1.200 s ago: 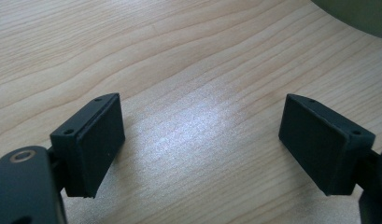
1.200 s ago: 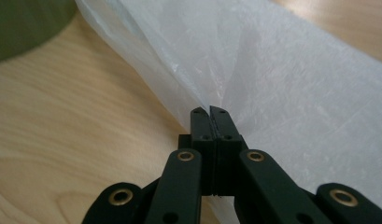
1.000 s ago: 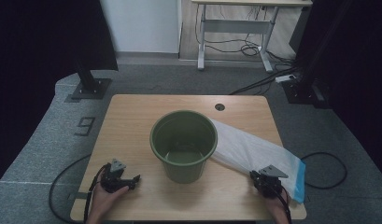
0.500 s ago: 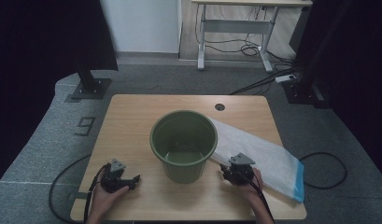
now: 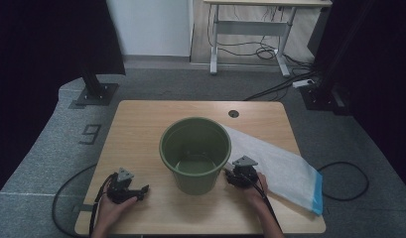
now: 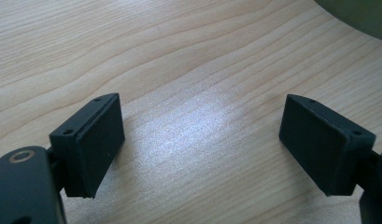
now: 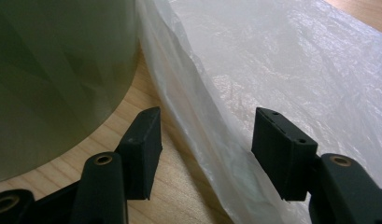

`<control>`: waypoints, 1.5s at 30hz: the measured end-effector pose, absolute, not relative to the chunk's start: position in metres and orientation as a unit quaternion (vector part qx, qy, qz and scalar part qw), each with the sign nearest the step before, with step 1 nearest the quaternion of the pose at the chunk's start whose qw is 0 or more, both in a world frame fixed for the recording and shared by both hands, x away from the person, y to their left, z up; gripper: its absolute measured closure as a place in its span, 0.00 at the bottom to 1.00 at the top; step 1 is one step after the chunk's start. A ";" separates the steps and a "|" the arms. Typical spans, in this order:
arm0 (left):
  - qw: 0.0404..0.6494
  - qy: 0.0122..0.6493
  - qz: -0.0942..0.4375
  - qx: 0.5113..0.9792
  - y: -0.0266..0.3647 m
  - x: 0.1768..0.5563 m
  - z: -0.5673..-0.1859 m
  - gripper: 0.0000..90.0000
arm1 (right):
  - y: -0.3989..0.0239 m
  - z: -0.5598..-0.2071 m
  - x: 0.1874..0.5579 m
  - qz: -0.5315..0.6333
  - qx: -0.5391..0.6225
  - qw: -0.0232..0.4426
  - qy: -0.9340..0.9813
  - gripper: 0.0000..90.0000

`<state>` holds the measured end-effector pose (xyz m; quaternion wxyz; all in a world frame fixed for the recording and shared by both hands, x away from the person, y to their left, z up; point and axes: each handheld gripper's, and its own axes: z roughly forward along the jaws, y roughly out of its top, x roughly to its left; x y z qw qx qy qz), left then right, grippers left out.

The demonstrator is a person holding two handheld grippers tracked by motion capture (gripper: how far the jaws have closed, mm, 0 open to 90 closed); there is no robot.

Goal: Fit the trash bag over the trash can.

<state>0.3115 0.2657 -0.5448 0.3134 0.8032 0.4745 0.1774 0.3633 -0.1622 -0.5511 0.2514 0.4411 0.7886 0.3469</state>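
An olive-green bucket (image 5: 195,153) stands upright and empty in the middle of the wooden table (image 5: 141,129). A translucent white plastic bag (image 5: 285,168) with a blue end lies flat to its right. My right gripper (image 5: 234,172) sits by the bucket's right side. In the right gripper view the right gripper (image 7: 205,116) is open, its jaws having just been opening. The bag's (image 7: 282,60) folded edge runs between them unpressed, with the bucket wall (image 7: 53,70) at left. My left gripper (image 5: 141,189) rests at the front left. The left gripper (image 6: 200,100) stands open over bare wood.
A cable hole (image 5: 234,113) sits near the table's far edge. Cables trail from both grippers off the front. On the floor beyond are a desk frame (image 5: 250,29), black stand bases (image 5: 94,94) and loose cables (image 5: 347,181).
My right gripper has moved left from the bag's near right end to the bucket's right side, now at the bag's left edge. The left gripper has stayed put.
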 end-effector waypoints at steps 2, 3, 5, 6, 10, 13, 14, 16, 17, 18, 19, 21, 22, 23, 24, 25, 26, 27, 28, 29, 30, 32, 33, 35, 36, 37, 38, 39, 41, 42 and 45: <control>0.314 0.474 0.177 0.803 0.266 0.312 -0.545 0.15 | -0.164 -0.552 0.363 0.352 0.443 0.253 0.784 0.61; 0.314 0.474 0.177 0.803 0.266 0.312 -0.545 0.15 | -0.165 -0.552 0.363 0.354 0.445 0.253 0.783 0.68; 0.313 0.474 0.178 0.803 0.266 0.311 -0.545 0.15 | -0.167 -0.552 0.364 0.349 0.450 0.259 0.780 0.85; 0.313 0.474 0.177 0.803 0.266 0.311 -0.545 0.15 | -0.168 -0.552 0.364 0.343 0.452 0.267 0.779 0.92; 0.314 0.474 0.177 0.803 0.266 0.311 -0.545 0.15 | -0.176 -0.551 0.368 0.339 0.472 0.266 0.769 0.98; 0.314 0.475 0.177 0.803 0.266 0.312 -0.545 0.15 | -0.194 -0.538 0.365 0.383 0.497 0.287 0.724 0.99; 0.314 0.475 0.177 0.803 0.266 0.312 -0.545 0.15 | -0.194 -0.538 0.365 0.383 0.497 0.287 0.724 0.99; 0.313 0.474 0.177 0.803 0.266 0.312 -0.545 0.15 | -0.203 -0.520 0.362 0.415 0.506 0.299 0.695 0.99; 0.313 0.474 0.177 0.803 0.266 0.312 -0.545 0.15 | -0.203 -0.520 0.362 0.415 0.506 0.299 0.695 0.99; 0.313 0.474 0.177 0.804 0.266 0.312 -0.545 0.15 | -0.211 -0.504 0.360 0.437 0.513 0.308 0.671 0.99; 0.313 0.474 0.177 0.804 0.266 0.312 -0.545 0.15 | -0.211 -0.504 0.360 0.437 0.513 0.308 0.671 0.99; 0.314 0.475 0.177 0.803 0.266 0.311 -0.545 0.15 | -0.218 -0.483 0.355 0.461 0.514 0.314 0.652 0.99; 0.314 0.475 0.177 0.803 0.266 0.311 -0.545 0.15 | -0.220 -0.476 0.353 0.469 0.512 0.316 0.646 0.99; 0.314 0.475 0.177 0.803 0.266 0.311 -0.545 0.15 | -0.222 -0.469 0.350 0.476 0.511 0.320 0.640 0.99; 0.314 0.475 0.177 0.803 0.266 0.311 -0.545 0.15 | -0.222 -0.469 0.350 0.476 0.511 0.320 0.640 0.99; 0.314 0.475 0.177 0.803 0.266 0.311 -0.545 0.15 | -0.227 -0.453 0.344 0.497 0.510 0.324 0.623 0.99; 0.314 0.475 0.177 0.803 0.266 0.311 -0.545 0.15 | -0.227 -0.453 0.344 0.497 0.510 0.324 0.623 0.99; 0.314 0.474 0.177 0.803 0.266 0.311 -0.545 0.15 | -0.230 -0.440 0.339 0.515 0.508 0.328 0.608 0.99; 0.314 0.474 0.177 0.803 0.266 0.311 -0.545 0.15 | -0.231 -0.435 0.337 0.521 0.507 0.330 0.603 0.99; 0.314 0.474 0.177 0.803 0.266 0.311 -0.545 0.15 | -0.232 -0.429 0.335 0.528 0.505 0.332 0.597 0.99; 0.314 0.474 0.177 0.803 0.266 0.311 -0.545 0.15 | -0.233 -0.423 0.333 0.534 0.503 0.332 0.593 0.99; 0.313 0.475 0.177 0.803 0.265 0.311 -0.545 0.15 | -0.234 -0.413 0.330 0.538 0.498 0.339 0.589 0.99; 0.313 0.475 0.177 0.803 0.265 0.311 -0.545 0.15 | -0.234 -0.409 0.329 0.541 0.496 0.341 0.587 0.99; 0.313 0.475 0.177 0.803 0.265 0.311 -0.545 0.15 | -0.235 -0.400 0.327 0.544 0.492 0.348 0.583 0.99; 0.313 0.475 0.177 0.803 0.265 0.311 -0.545 0.15 | -0.235 -0.396 0.326 0.547 0.490 0.352 0.580 0.99; 0.313 0.475 0.177 0.803 0.266 0.311 -0.545 0.15 | -0.235 -0.391 0.325 0.551 0.488 0.355 0.577 0.99; 0.313 0.475 0.177 0.803 0.266 0.311 -0.545 0.15 | -0.235 -0.391 0.325 0.551 0.488 0.355 0.577 0.99; 0.313 0.476 0.178 0.803 0.265 0.311 -0.545 0.15 | -0.235 -0.382 0.322 0.557 0.484 0.363 0.570 0.99; 0.314 0.475 0.177 0.803 0.265 0.311 -0.545 0.15 | -0.234 -0.372 0.319 0.560 0.478 0.370 0.567 0.99; 0.314 0.475 0.177 0.803 0.265 0.311 -0.545 0.15 | -0.234 -0.372 0.319 0.560 0.478 0.370 0.567 0.99; 0.313 0.475 0.177 0.803 0.266 0.311 -0.545 0.15 | -0.231 -0.354 0.314 0.572 0.464 0.382 0.558 0.99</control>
